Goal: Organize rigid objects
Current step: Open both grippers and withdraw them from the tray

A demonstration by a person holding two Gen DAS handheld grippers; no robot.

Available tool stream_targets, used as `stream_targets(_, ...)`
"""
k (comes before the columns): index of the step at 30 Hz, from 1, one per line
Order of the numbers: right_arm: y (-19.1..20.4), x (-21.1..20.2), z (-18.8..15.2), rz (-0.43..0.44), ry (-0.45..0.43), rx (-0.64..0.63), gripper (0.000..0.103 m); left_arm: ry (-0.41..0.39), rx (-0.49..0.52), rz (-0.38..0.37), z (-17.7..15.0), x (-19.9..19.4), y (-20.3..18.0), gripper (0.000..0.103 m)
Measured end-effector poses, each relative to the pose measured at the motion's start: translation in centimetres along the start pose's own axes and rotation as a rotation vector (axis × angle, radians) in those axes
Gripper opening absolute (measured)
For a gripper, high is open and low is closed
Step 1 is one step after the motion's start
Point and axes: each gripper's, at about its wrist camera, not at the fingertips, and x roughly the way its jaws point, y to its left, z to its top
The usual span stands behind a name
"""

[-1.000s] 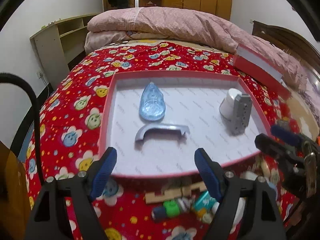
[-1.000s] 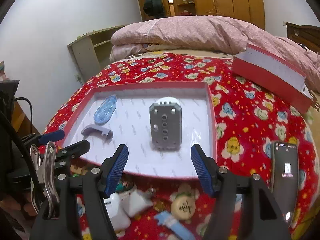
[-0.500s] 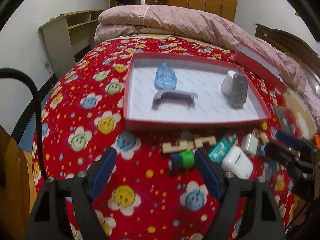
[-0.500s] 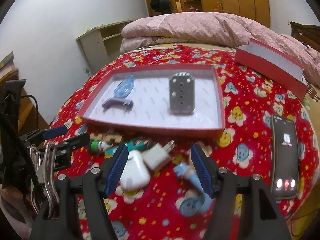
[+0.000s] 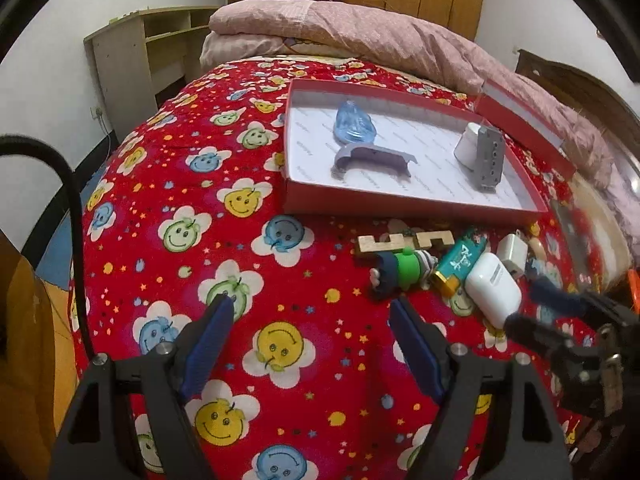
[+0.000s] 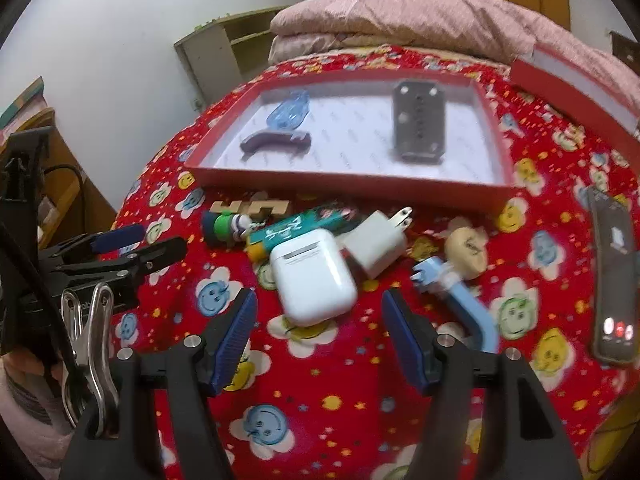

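A red box (image 5: 400,203) (image 6: 352,182) on the bed holds a blue clear piece (image 5: 354,126), a grey curved handle (image 5: 374,157) and a grey plate (image 6: 418,122) leaning on a white cylinder (image 5: 467,146). In front of it lie wooden blocks (image 6: 250,207), a green figurine (image 5: 402,270), a teal tube (image 6: 296,228), a white earbud case (image 6: 312,276), a white charger (image 6: 378,242), a round wooden piece (image 6: 466,246) and a blue part (image 6: 460,300). My left gripper (image 5: 310,348) is open and empty above the bedspread. My right gripper (image 6: 328,336) is open just before the earbud case.
A phone (image 6: 614,280) lies at the right on the red smiley bedspread (image 5: 200,220). The box lid (image 6: 576,80) leans on a pink quilt (image 5: 360,36) at the back. A shelf unit (image 5: 132,52) stands by the left wall.
Both grippers have pulled back from over the box toward the near bed edge. The loose items before the box have come into full view. Both stay open.
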Motion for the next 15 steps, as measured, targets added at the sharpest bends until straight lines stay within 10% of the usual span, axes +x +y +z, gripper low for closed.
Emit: stream_targets(15, 1.2, 2.0, -0.2, -0.095, -0.028, -0.059, 0.047, 0.002, -0.025, -0.050, 0.2, 0.5, -0.5, 0.083)
